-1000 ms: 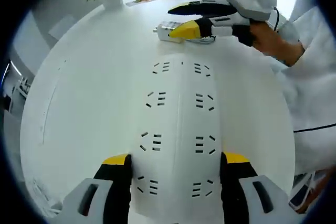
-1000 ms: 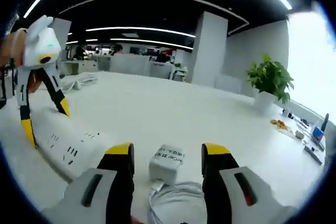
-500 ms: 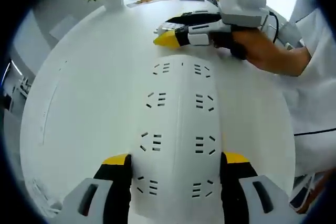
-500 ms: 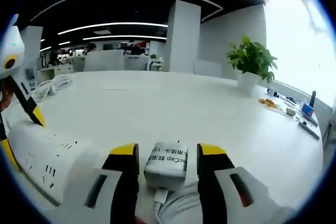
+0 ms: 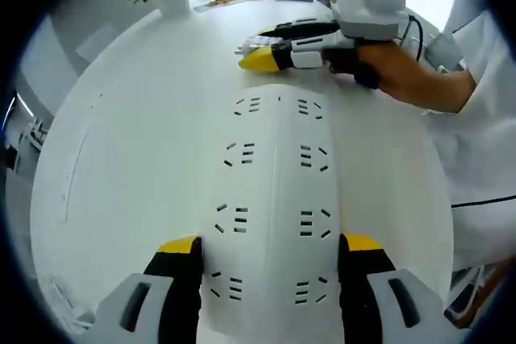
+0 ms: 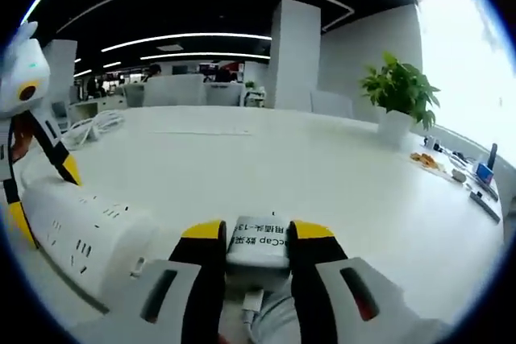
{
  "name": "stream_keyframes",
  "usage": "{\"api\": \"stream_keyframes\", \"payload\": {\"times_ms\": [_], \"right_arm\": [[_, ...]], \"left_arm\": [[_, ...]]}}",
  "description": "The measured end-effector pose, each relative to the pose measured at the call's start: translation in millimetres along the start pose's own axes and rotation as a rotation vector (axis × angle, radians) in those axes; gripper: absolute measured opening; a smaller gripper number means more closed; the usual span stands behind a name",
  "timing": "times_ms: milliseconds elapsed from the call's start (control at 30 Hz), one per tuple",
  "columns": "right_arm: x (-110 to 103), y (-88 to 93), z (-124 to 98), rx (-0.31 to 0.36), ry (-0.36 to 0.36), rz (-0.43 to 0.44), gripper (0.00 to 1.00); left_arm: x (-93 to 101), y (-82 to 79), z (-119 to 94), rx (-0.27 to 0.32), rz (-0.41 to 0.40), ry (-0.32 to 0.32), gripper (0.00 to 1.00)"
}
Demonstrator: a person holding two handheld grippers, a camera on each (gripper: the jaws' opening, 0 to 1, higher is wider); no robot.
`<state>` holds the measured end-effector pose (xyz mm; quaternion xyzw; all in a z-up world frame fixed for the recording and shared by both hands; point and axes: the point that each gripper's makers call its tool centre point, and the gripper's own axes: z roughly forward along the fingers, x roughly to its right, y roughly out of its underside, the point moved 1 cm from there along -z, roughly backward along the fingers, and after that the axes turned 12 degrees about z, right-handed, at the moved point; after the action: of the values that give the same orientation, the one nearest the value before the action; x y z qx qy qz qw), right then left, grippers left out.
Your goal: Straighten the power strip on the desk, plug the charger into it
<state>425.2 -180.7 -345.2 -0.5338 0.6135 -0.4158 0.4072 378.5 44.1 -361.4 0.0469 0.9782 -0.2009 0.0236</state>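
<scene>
One white power strip (image 5: 274, 199) lies on the white desk (image 5: 137, 134), its near end between the spread jaws of the left gripper (image 5: 270, 267), which straddles it without clear contact. The strip shows two columns of four outlets. Beyond its far end, the right gripper (image 6: 251, 239) has its jaws closed on the single white charger (image 6: 258, 241), whose label reads partly "Cap". One potted plant (image 6: 400, 94) stands at the desk's edge.

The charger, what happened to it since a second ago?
The right gripper moved in and closed its jaws on the charger, which had been lying loose between them. The left gripper stayed around the end of the power strip, and the strip did not visibly move.
</scene>
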Motion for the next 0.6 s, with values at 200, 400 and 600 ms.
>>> {"api": "stream_keyframes", "payload": {"times_ms": [200, 400, 600], "right_arm": [[-5, 3.2, 1, -0.028, -0.153, -0.058, 0.30], [-18, 5.0, -4, -0.058, -0.383, -0.156, 0.30], [-24, 6.3, -10, -0.075, -0.560, -0.195, 0.30]], "left_arm": [[5.0, -1.3, -1, -0.001, 0.000, 0.000, 0.69], [4.3, -1.4, 0, -0.004, -0.005, -0.001, 0.69], [-5.9, 0.3, 2, -0.007, -0.010, -0.001, 0.69]]}}
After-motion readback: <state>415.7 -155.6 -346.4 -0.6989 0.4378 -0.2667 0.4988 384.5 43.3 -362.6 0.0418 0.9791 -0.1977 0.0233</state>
